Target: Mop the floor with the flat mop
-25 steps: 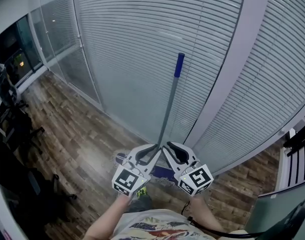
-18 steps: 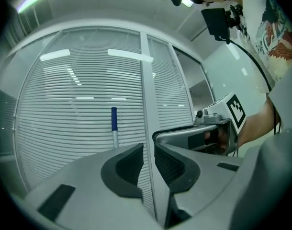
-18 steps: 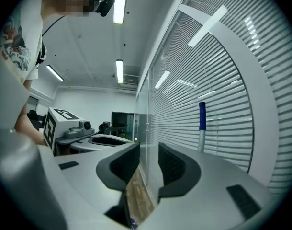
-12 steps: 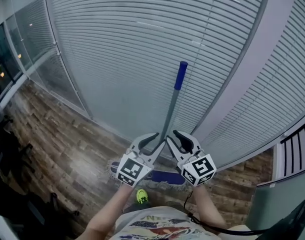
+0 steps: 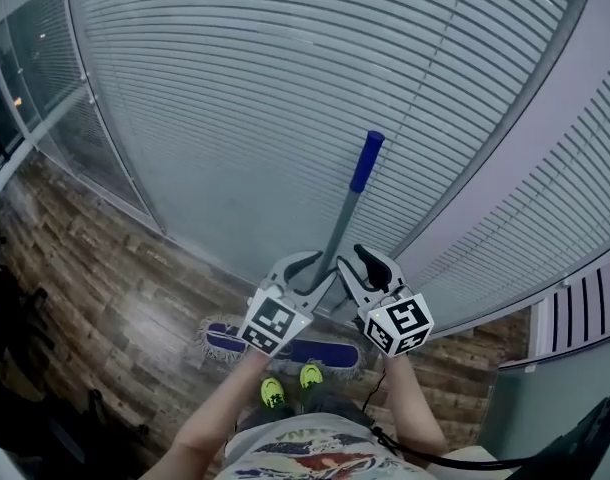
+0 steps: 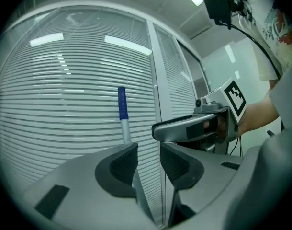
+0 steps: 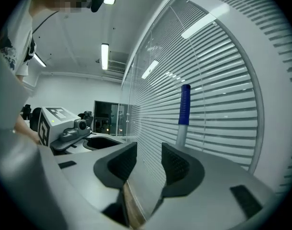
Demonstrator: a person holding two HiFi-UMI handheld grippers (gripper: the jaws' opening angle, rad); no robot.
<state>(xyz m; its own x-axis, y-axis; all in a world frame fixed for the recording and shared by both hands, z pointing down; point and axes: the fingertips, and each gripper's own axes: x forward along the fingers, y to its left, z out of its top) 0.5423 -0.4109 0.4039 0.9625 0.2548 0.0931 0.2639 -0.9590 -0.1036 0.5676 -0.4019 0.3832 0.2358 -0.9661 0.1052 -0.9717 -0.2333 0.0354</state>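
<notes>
1. Mop (image 5: 341,228): head flat on the floor (image 5: 105,268) near the feet; handle slants up toward the far blinds (image 5: 285,88).
2. Left gripper (image 5: 315,271) and right gripper (image 5: 350,263): level, flanking the handle; jaws have just been opening and clasp nothing.

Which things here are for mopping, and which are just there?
For mopping: mop handle, mop head, wooden floor.
Just there: window blinds, green shoes, ceiling light.
</notes>
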